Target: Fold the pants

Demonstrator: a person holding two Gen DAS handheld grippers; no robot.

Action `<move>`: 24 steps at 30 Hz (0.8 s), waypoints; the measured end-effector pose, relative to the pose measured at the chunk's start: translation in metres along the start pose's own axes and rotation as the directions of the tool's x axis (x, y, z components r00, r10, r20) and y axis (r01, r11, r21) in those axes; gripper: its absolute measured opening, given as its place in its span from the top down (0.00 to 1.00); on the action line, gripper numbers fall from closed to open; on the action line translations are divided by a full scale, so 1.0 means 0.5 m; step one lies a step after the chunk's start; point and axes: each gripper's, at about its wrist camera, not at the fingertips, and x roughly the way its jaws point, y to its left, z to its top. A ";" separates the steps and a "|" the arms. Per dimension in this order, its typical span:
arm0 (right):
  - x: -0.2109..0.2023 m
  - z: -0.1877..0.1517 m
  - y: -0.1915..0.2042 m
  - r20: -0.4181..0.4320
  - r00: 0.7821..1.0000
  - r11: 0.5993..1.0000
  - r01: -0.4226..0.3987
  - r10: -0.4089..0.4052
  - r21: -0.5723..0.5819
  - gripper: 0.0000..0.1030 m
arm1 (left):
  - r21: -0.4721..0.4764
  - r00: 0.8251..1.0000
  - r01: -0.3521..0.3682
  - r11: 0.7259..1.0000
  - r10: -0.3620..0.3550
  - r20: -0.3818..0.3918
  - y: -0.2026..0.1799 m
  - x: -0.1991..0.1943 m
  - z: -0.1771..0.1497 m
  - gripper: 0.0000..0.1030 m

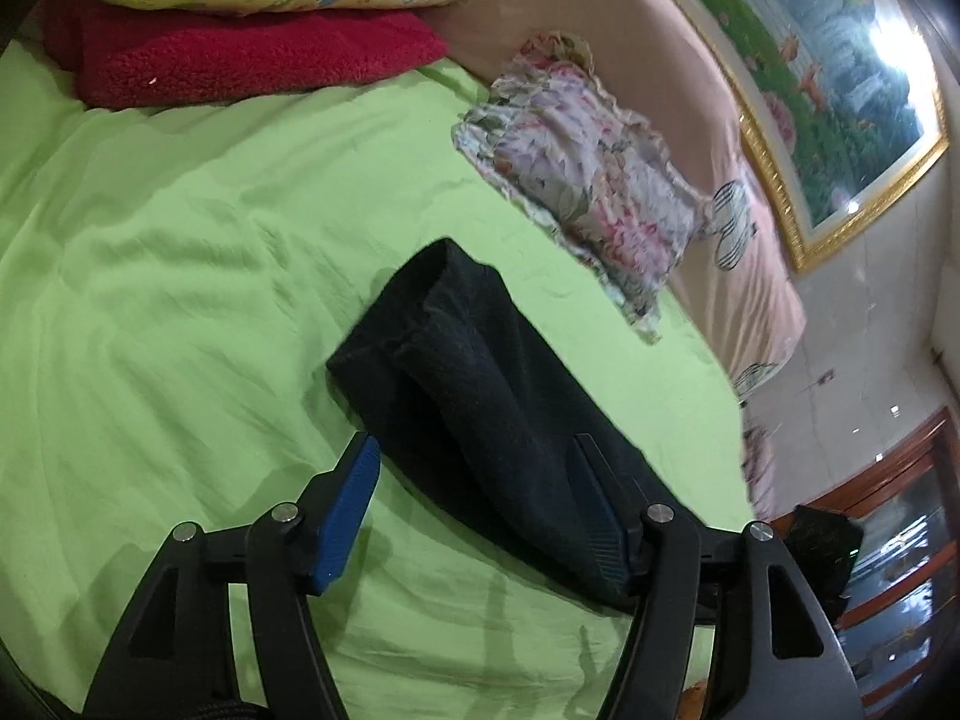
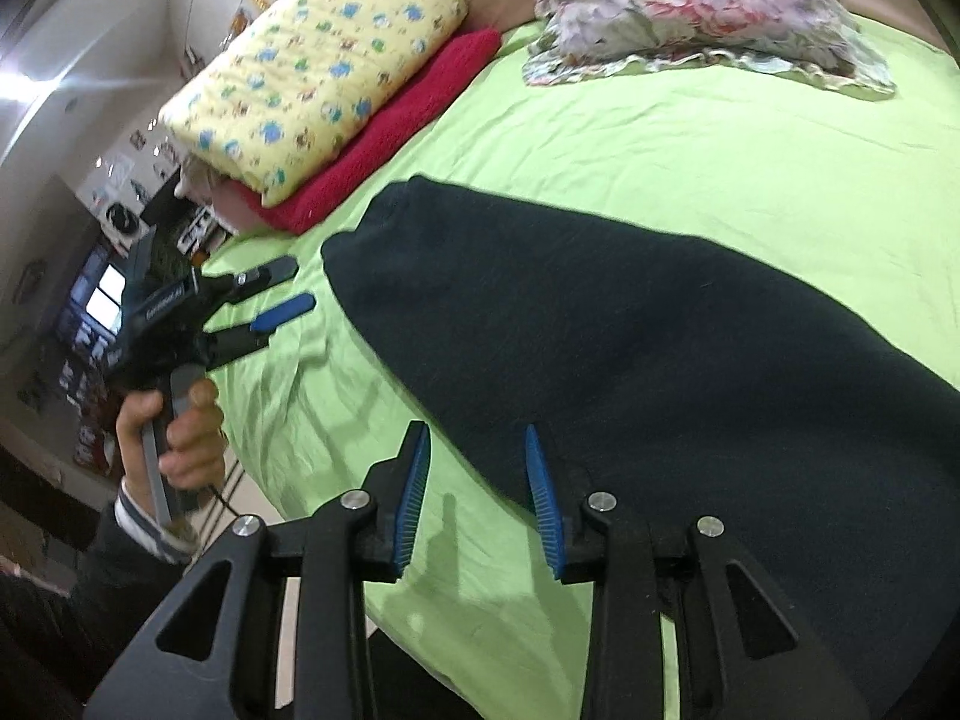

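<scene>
Through the left wrist camera, one pair of dark navy knit pants (image 1: 480, 396) lay on the lime-green bedsheet (image 1: 180, 276), with three pillows behind. The left gripper (image 1: 474, 474) gaped empty, its right pad over the cloth.

From the right wrist camera, the right gripper (image 2: 477, 456) was spread empty, the pants' near edge between its pads.

bed: green sheet (image 2: 660, 138), wrinkled | centre: dark pants (image 2: 660, 348) lying flat | 10 o'clock: red blanket (image 2: 384, 138) under yellow pillow (image 2: 312, 66) | 1 o'clock: floral pillow (image 2: 690, 12)
</scene>
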 end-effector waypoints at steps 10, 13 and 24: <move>-0.040 0.012 -0.050 0.064 0.998 0.995 -0.017 0.011 0.099 0.61 | 0.049 0.994 -0.095 0.994 0.098 -0.058 -0.037 0.049 -0.009 0.31; -0.051 0.020 -0.062 0.085 0.996 0.993 -0.017 0.007 0.114 0.59 | 0.030 0.993 -0.103 0.994 0.104 -0.058 -0.031 0.058 -0.009 0.31; -0.026 0.130 -0.170 0.111 0.993 0.972 0.008 -0.035 0.236 0.54 | -0.066 0.993 -0.096 0.993 0.091 -0.075 -0.006 0.098 0.018 0.31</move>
